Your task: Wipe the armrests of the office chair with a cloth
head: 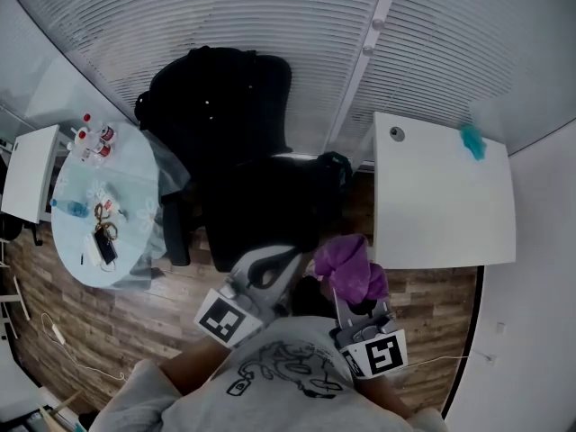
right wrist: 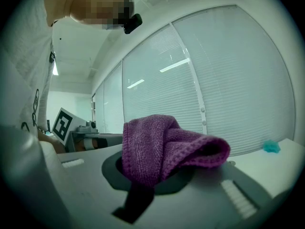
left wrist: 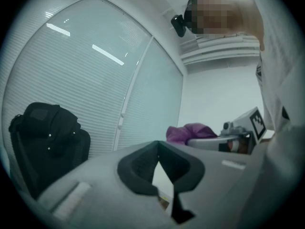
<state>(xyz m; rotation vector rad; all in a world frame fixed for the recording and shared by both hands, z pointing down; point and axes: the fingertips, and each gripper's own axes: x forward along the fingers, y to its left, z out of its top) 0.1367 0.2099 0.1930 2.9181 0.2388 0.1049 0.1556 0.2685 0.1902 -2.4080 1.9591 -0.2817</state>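
Right gripper clamped on purple cloth, left gripper closed empty, office chair close ahead, white desk edge alongside.

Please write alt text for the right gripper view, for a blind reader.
The right gripper is shut on a bunched purple cloth, seen close up. Behind it are closed window blinds, with a white desk at the right edge.

A brown wooden plank floor carries a black office chair, a round pale glass table and a white rectangular desk. A thin white cable trails across the planks. On the round table lie small red-capped bottles and a black phone. On the desk, near its far corner, sits a small teal object.
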